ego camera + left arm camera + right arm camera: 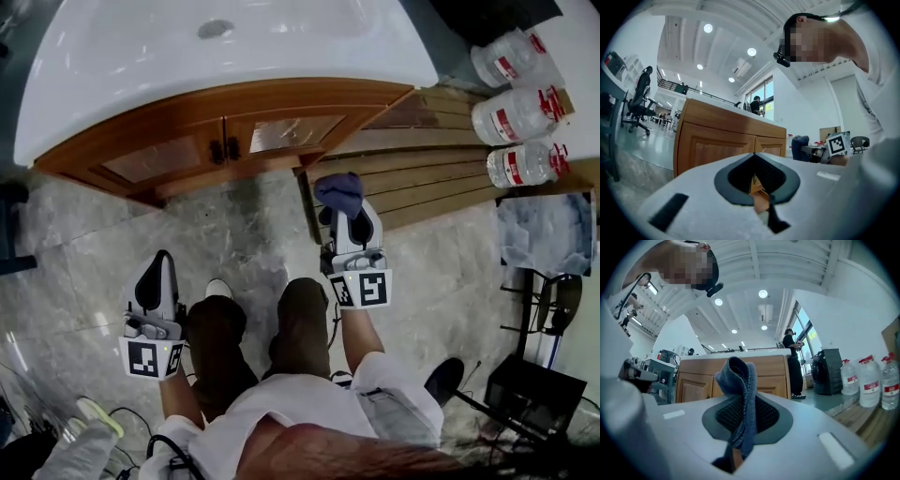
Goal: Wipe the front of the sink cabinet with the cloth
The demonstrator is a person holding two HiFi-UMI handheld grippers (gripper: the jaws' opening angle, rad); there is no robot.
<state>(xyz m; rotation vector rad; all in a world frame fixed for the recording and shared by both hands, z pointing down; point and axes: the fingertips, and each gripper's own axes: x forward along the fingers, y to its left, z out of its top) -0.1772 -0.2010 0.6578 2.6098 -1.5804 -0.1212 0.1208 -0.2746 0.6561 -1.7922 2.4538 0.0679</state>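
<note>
Blue cloth (339, 190) pinched in right tongs (345, 214) | left tongs (159, 267) closed | bottles (518, 115) beside cabinet (178, 122)

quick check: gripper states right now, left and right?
Left gripper: closed, nothing between its jaws.
Right gripper: closed on the blue cloth.

grey marble floor (246, 234) gives you passage to the brown wooden sink cabinet (187, 155) at 12 o'clock; a slatted wooden pallet (431, 178) and three clear plastic water bottles (517, 114) block 2 o'clock.
</note>
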